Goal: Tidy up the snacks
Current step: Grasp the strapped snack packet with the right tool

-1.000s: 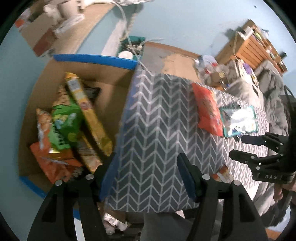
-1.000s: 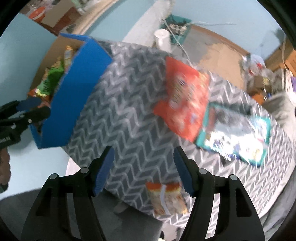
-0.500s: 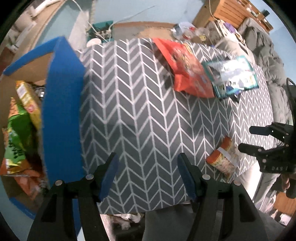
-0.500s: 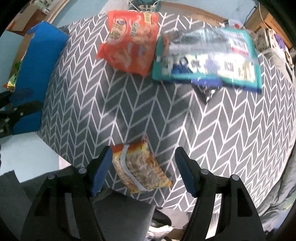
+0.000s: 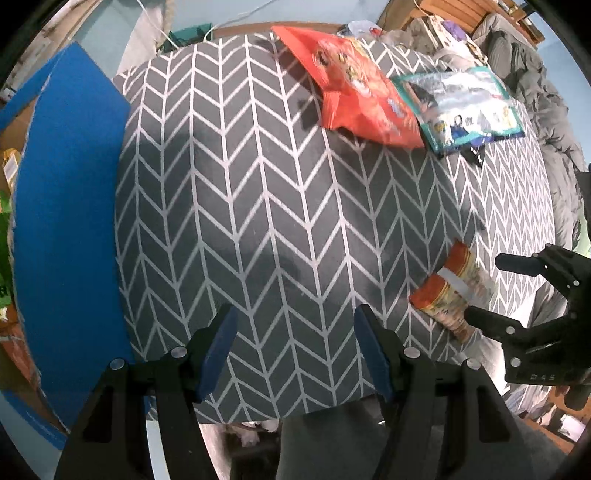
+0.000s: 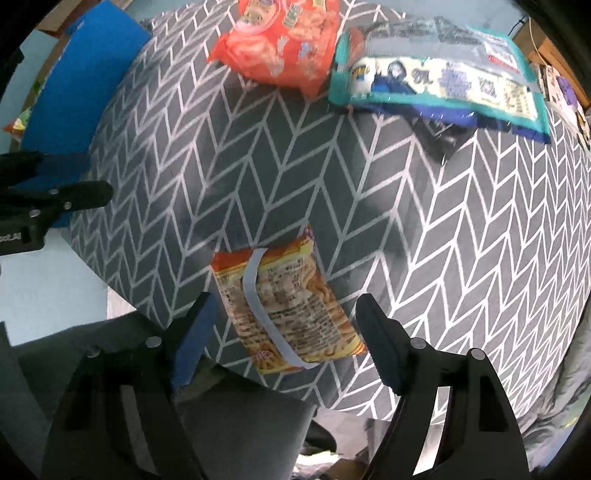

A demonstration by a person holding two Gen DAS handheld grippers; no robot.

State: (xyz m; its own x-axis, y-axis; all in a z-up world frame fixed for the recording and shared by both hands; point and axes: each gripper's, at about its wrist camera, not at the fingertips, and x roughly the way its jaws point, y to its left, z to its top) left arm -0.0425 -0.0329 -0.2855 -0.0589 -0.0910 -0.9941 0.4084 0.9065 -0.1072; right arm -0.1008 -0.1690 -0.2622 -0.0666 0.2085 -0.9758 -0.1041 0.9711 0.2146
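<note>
An orange-yellow noodle packet (image 6: 286, 306) lies at the near edge of the chevron-cloth table (image 6: 461, 240); it also shows in the left wrist view (image 5: 452, 291). My right gripper (image 6: 286, 325) is open, its fingers either side of the packet just above it. My left gripper (image 5: 295, 343) is open and empty over bare cloth near the table's front edge. A red snack bag (image 5: 354, 92) and a teal-edged bag (image 5: 465, 107) lie at the far side. A blue-sided cardboard box (image 5: 66, 229) holding snacks stands to the left.
The right gripper shows in the left wrist view (image 5: 491, 288) by the packet. A small dark wrapper (image 6: 439, 133) lies under the teal bag's edge. Grey bedding (image 5: 546, 92) and wooden shelves (image 5: 461, 11) lie beyond the table on the right.
Both grippers swung from the box toward the table. My right gripper came down over the noodle packet, which now lies between its open fingers. The left moved over the cloth.
</note>
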